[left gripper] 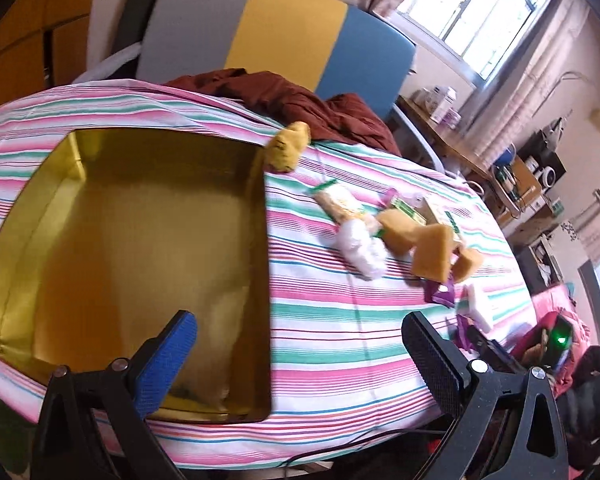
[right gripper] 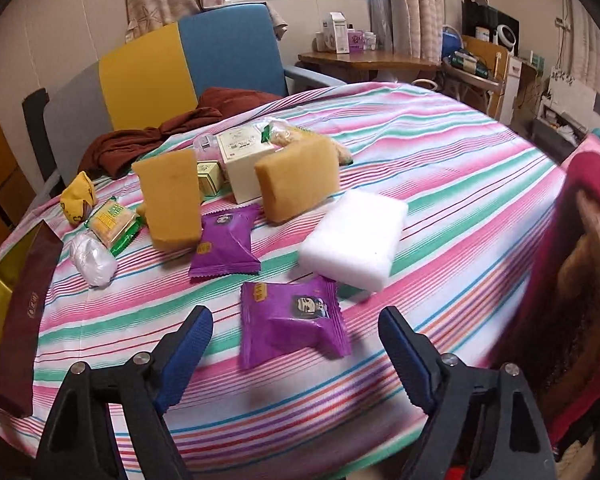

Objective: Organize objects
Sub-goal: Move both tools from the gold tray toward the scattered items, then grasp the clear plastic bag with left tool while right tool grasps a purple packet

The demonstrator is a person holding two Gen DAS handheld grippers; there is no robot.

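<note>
Hovering at the frame's left, my left gripper (left gripper: 300, 356) gapes empty above the gold-lined box (left gripper: 28, 240), which holds nothing yet. Centre frame, the right gripper (right gripper: 296, 344) is spread wide around the nearest purple snack packet (right gripper: 294, 322), not touching. I judge collection is starting: next, descend, pinch it, carry it boxward.

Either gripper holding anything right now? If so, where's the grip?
Nothing is held. The left gripper is open above the gold box; the right gripper is open, its fingers either side of the near purple packet without touching it.
</note>
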